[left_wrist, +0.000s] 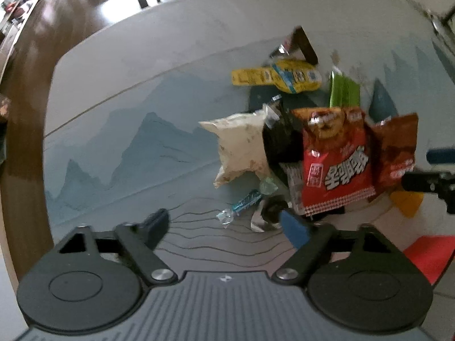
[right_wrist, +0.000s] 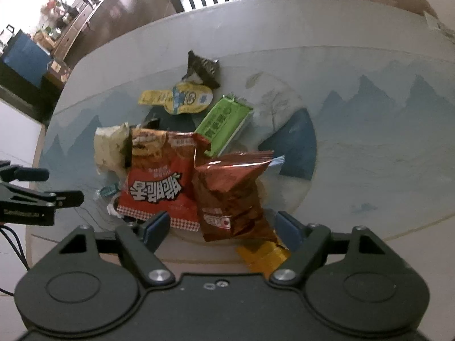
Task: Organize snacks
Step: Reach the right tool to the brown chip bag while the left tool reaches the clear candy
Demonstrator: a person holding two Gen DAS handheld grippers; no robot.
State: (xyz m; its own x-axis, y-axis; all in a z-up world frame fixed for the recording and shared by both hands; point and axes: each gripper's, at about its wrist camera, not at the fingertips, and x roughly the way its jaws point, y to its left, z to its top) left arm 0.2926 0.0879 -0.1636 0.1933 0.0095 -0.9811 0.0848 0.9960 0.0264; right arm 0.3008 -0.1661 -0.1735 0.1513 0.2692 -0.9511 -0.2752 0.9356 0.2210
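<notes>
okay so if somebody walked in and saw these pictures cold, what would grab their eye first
Probably the bright red snack bag with bold white lettering, lying in the middle of the pile on the mountain-print table. Next, the shiny brown foil bag beside it, between the open right gripper fingers. Behind them a green packet and a yellow packet stand out.

On the table (right_wrist: 369, 142) the right gripper (right_wrist: 221, 227) hangs with its fingers (right_wrist: 157, 224) spread either side of a brown foil bag (right_wrist: 230, 193), a red bag (right_wrist: 159, 182) touching it at nine o'clock and a green packet (right_wrist: 224, 120) at twelve.
</notes>
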